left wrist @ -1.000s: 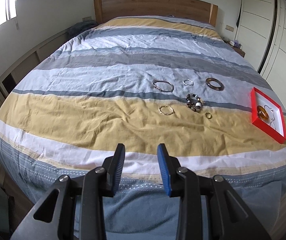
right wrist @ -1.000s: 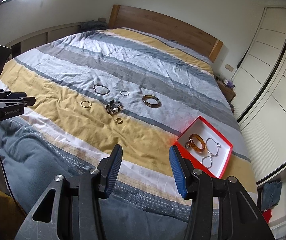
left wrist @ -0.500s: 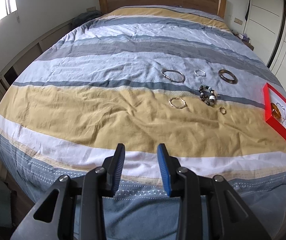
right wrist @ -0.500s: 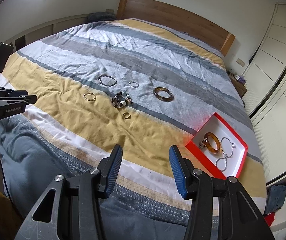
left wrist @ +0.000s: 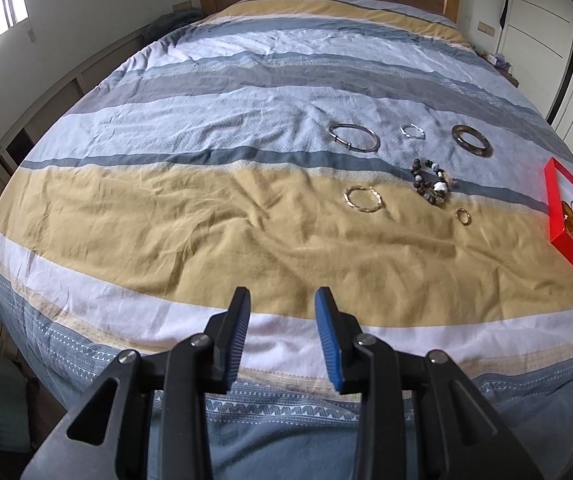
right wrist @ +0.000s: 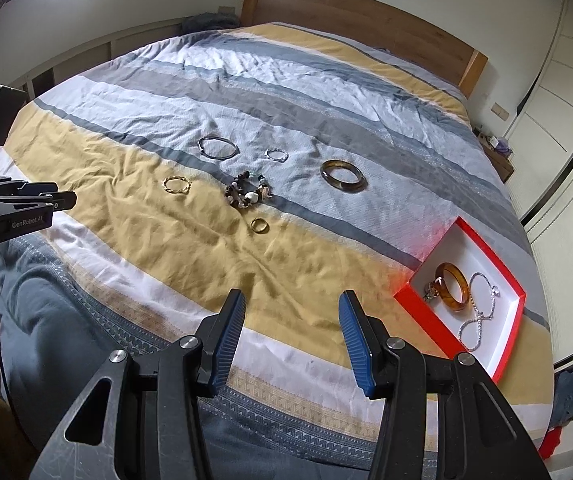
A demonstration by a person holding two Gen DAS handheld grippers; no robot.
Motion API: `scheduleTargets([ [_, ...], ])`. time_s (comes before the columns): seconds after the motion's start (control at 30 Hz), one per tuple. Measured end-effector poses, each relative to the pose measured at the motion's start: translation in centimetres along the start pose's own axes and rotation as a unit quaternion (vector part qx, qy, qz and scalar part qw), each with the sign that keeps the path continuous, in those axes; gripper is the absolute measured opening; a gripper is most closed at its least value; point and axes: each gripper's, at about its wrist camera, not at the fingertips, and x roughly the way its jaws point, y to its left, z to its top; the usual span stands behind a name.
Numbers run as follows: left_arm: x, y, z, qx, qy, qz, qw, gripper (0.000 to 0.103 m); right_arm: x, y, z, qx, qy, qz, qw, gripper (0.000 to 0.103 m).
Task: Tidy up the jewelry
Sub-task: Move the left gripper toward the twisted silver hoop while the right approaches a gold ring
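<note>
Loose jewelry lies on the striped bed: a silver bangle (right wrist: 217, 147), a small silver ring (right wrist: 277, 155), a dark brown bangle (right wrist: 343, 175), a thin gold bangle (right wrist: 176, 184), a beaded bracelet (right wrist: 247, 192) and a small gold ring (right wrist: 259, 225). A red box (right wrist: 414, 293) at the right holds an amber bangle (right wrist: 452, 287) and a silver chain (right wrist: 477, 322). My right gripper (right wrist: 291, 312) is open and empty over the bed's near edge. My left gripper (left wrist: 282, 308) is open and empty, also near the foot edge; it shows at the left in the right wrist view (right wrist: 46, 200).
The bed has a wooden headboard (right wrist: 358, 16) at the far end. White wardrobe doors (right wrist: 566, 92) stand to the right. A low shelf (left wrist: 14, 140) runs along the left wall. The red box also shows at the right edge of the left wrist view (left wrist: 566, 236).
Both grippers have moved forward toward the bed, so the jewelry looks nearer. Both stay open and empty. Nothing on the bed has moved.
</note>
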Motion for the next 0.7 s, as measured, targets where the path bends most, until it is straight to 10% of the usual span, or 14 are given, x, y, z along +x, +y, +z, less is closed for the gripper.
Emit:
scheduleTargets([
  [0.7, 6.7, -2.7, 5.1, 0.000, 0.000, -0.068, 0.9977, 0.032, 9.0, -3.4, 2.7, 0.115, 0.009, 0.131, 0.985, 0.043],
])
